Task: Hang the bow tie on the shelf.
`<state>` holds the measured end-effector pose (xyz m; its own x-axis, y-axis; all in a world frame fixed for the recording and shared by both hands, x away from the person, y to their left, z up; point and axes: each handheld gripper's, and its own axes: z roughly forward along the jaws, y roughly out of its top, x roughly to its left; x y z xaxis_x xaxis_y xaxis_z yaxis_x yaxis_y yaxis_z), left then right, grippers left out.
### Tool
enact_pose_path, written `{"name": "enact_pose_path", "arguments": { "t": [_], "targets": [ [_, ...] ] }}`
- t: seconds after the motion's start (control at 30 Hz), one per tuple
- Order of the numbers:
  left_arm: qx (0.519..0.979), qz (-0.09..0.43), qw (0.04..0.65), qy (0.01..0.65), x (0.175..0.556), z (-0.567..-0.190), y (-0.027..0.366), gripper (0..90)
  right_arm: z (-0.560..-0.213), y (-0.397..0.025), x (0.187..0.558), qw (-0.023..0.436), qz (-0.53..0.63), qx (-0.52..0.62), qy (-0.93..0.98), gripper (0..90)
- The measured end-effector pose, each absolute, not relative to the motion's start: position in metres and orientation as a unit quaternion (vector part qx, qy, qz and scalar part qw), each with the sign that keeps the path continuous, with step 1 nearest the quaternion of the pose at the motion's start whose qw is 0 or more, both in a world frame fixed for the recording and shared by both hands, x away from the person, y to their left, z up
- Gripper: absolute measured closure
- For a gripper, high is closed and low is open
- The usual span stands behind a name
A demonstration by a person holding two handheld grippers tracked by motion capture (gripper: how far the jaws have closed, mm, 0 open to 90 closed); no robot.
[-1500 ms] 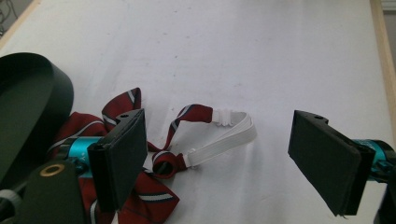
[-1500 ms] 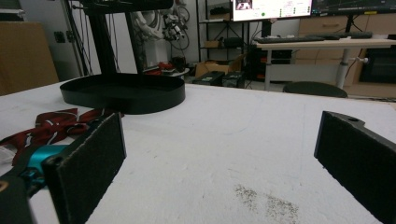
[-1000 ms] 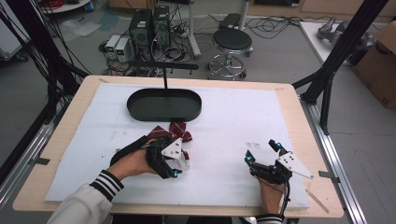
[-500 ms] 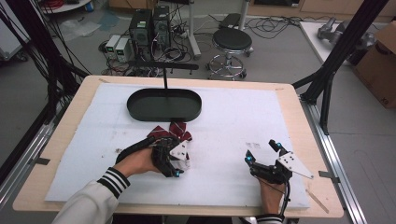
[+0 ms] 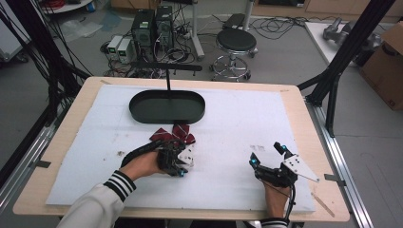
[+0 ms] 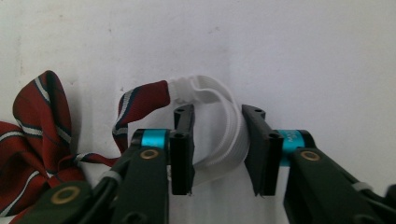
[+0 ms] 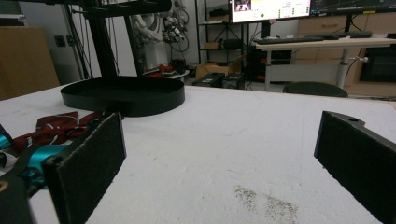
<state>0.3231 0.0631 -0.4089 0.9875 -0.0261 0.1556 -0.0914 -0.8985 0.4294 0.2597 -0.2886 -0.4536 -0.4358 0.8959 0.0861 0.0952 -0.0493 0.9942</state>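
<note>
Red striped bow tie (image 5: 173, 134) lies on white tabletop (image 5: 237, 118), just in front of black oval tray (image 5: 167, 106). Its white elastic strap (image 6: 224, 121) loops between jaws of my left claw (image 6: 217, 149); jaws apart, not pinching. My right claw (image 5: 267, 156) wide open, holds nothing, well apart from tie.

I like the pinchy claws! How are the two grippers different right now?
The left gripper points down at the table, its jaws around a white elastic band joined to a red striped tie. The right gripper has wider-spread jaws with nothing between them. Both have black jaws and rest over the white table cover.
</note>
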Motion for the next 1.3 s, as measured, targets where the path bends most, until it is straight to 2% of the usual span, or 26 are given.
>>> {"name": "enact_pose_path", "arguments": {
  "t": [0.13,0.3,0.73,1.3],
  "targets": [
    [0.971,0.072,0.227,-0.01,0.324,-0.409,0.065,80.4,-0.454,-0.289,0.26,0.336,0.596,0.411,0.602,1.0],
    [0.967,0.072,0.242,0.019,0.326,-0.406,0.07,85.9,-0.454,-0.289,0.26,0.336,0.596,0.411,0.602,1.0],
    [0.95,0.085,0.294,0.062,0.327,-0.393,0.086,87.2,-0.454,-0.288,0.26,0.34,0.595,0.407,0.603,1.0],
    [0.905,0.127,0.392,0.105,0.332,-0.348,0.113,87.3,-0.454,-0.288,0.26,0.34,0.593,0.407,0.605,1.0]
  ]
}}
